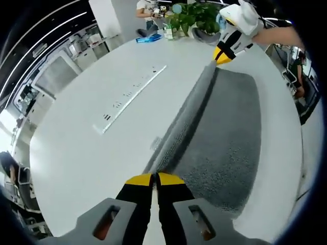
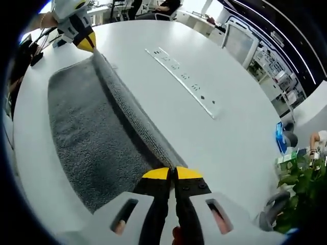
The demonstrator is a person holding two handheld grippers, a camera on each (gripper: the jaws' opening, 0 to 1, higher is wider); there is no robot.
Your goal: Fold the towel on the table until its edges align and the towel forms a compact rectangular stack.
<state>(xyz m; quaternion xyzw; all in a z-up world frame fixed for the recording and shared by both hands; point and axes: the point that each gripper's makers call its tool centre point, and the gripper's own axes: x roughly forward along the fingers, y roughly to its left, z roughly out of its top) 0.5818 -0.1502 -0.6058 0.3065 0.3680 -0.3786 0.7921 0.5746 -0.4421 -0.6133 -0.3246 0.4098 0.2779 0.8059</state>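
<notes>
You have 1 grey towel on the white table, and 2 grippers on it: the left gripper at 1 end of its raised fold, the right gripper at the other. Beside the towel, 1 long power strip is set into the table. Beyond the towel's far end you have 1 potted plant and 1 blue object

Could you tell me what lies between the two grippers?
The towel's raised folded edge runs from left gripper to right gripper, seen in both views.

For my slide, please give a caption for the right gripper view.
Both grippers, right and left, pinch opposite ends of the gray towel's raised edge above the white table.
</notes>
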